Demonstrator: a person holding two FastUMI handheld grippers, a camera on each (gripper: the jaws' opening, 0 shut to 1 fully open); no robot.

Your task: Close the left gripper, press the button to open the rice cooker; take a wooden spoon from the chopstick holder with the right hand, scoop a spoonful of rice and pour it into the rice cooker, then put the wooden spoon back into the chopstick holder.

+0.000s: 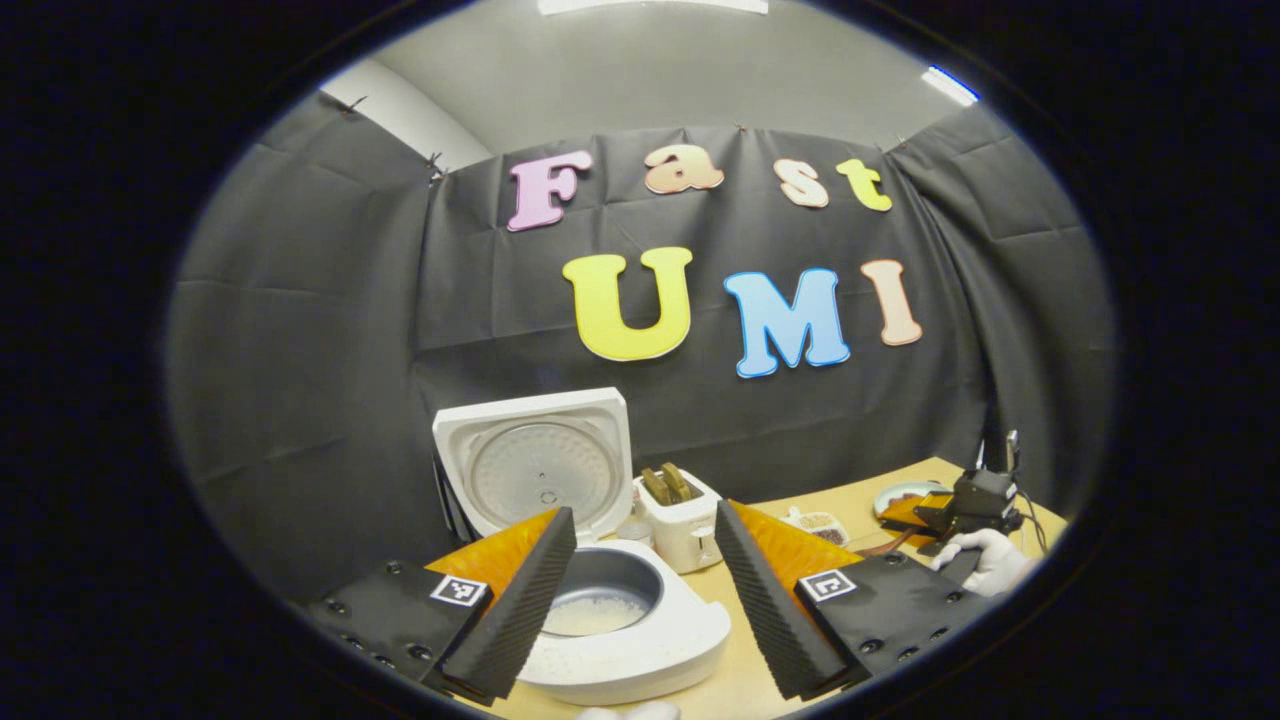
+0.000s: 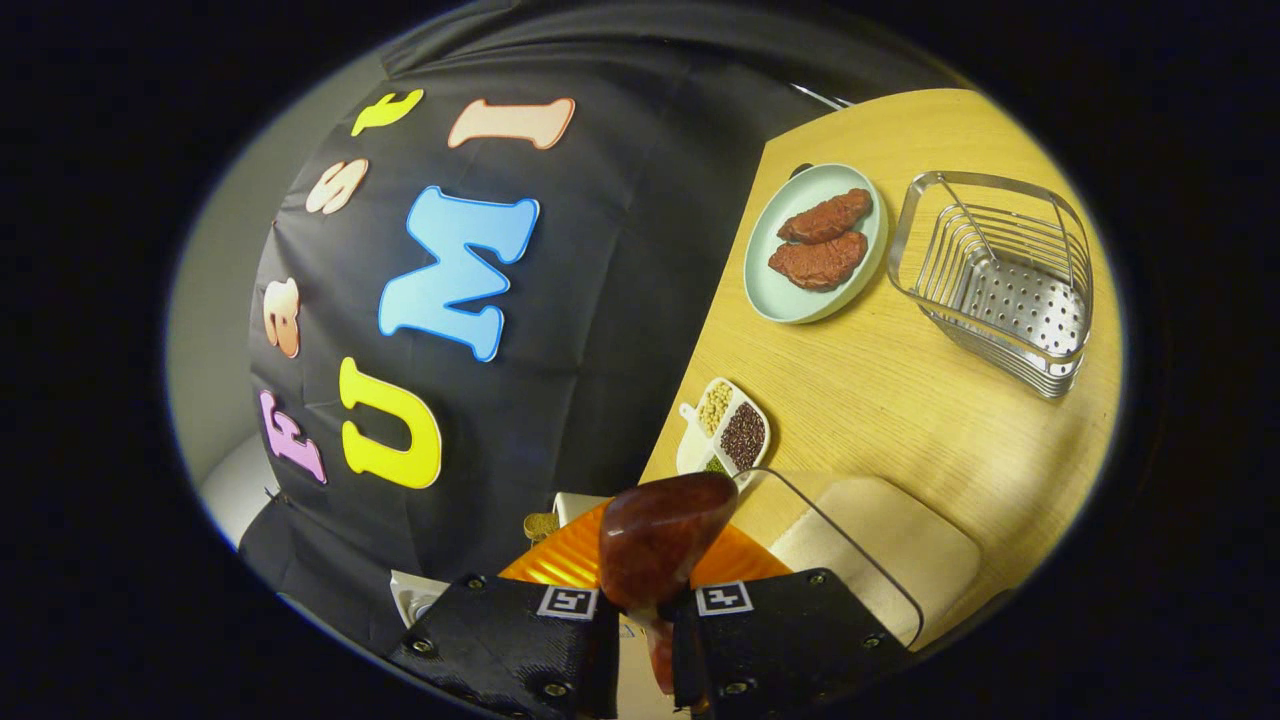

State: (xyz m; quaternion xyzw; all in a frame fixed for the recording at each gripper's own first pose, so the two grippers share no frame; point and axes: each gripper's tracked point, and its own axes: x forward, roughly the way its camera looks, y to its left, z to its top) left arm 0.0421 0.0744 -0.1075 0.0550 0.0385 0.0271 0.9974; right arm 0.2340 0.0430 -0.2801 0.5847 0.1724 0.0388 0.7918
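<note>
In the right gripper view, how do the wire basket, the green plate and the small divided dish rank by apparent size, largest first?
1. Wire basket
2. Green plate, somewhat smaller
3. Divided dish, clearly smallest

All three lie on the table at different distances from the camera, so true sizes may differ.

Your left gripper view looks level and forward from low over the table (image 1: pixel 880 500), close behind the open rice cooker (image 1: pixel 600 600), facing the booth's back wall. Farther off at its right edge it catches your other hand (image 1: pixel 985 560).

Your right gripper view is rolled sideways and tilted down, so the wall fills its left and the table (image 2: pixel 900 400) its right, seen from above and fairly near.

Both views share the small divided dish of grains (image 1: pixel 818 525) (image 2: pixel 728 432) and the pale plate (image 1: pixel 905 493) (image 2: pixel 800 290) beyond it.
</note>
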